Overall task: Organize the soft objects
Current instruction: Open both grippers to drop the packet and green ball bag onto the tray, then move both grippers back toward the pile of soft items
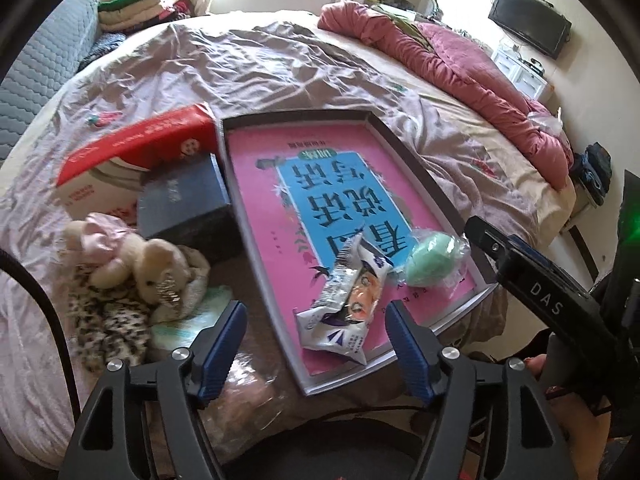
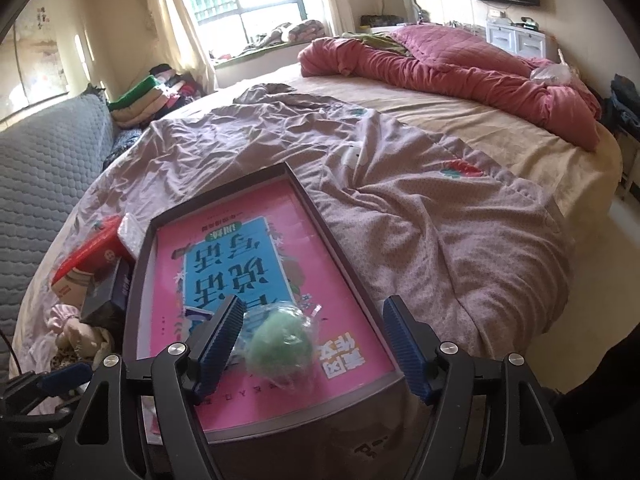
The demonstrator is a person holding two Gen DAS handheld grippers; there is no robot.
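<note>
On the shallow tray [image 1: 404, 148] | snack packet [image 1: 348, 304] between wide-open, empty left gripper [image 1: 316, 336], long axis pointing away | wrapped green ball [image 2: 280, 344] between wide-open, empty right gripper [image 2: 312, 328] | plush toy [image 1: 152, 268] left, off tray

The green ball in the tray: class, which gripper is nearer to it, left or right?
Right. The right gripper hangs open just above the green ball, which shows between its fingers. The left gripper is open over the snack packet, beside the ball.
</note>
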